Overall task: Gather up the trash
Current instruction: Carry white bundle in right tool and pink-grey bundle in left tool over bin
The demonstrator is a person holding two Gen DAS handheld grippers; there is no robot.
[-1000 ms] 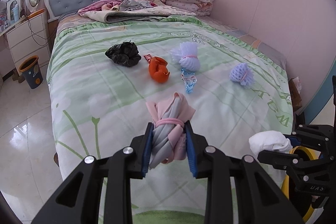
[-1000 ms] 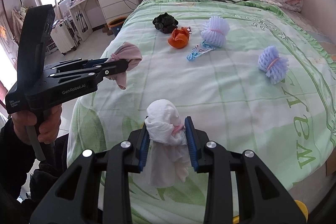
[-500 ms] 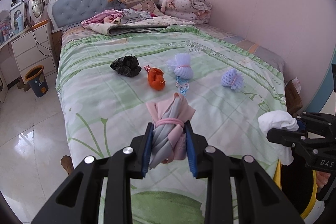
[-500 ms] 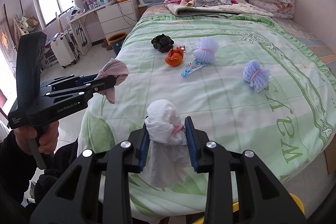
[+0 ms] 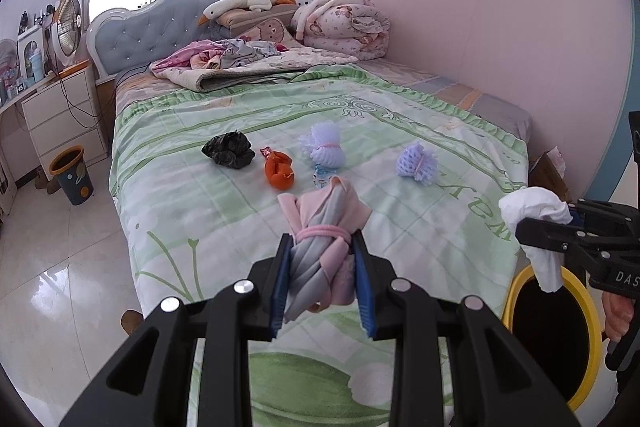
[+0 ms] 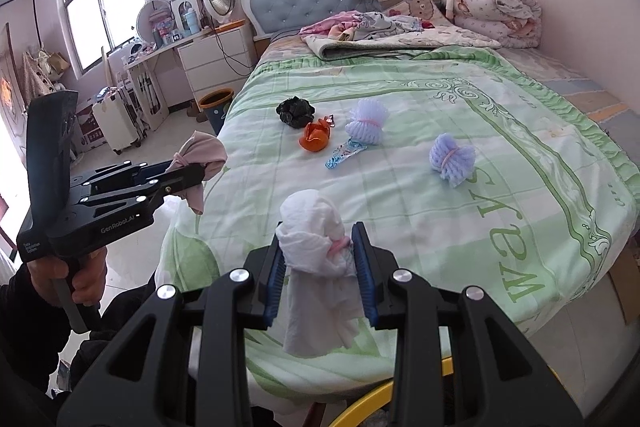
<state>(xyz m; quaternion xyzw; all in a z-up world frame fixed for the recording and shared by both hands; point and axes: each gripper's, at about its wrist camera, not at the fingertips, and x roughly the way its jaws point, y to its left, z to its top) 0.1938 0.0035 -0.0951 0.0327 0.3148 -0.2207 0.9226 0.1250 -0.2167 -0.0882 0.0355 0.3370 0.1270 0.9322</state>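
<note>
Trash: pink-grey bundle (image 5: 324, 259) pinched between the left gripper (image 5: 322, 281) pads, white tissue wad (image 6: 316, 251) clamped in the right gripper (image 6: 320, 283), both held in the air off the foot of the bed (image 5: 460, 211). More pieces lie ahead of both grippers on the quilt: black bag (image 5: 229, 149), orange peel (image 5: 279, 171), two purple foam nets (image 5: 325, 149) (image 5: 416, 167), a wrapper (image 6: 345, 151).

Risk: the wad's loose tail hangs below the pads and could snag or slip; either piece might miss the yellow-rimmed bin (image 5: 556, 331) below the right gripper if released off-centre.

Room: open floor left of the left gripper, wall close on the right, bed edge just ahead.
</note>
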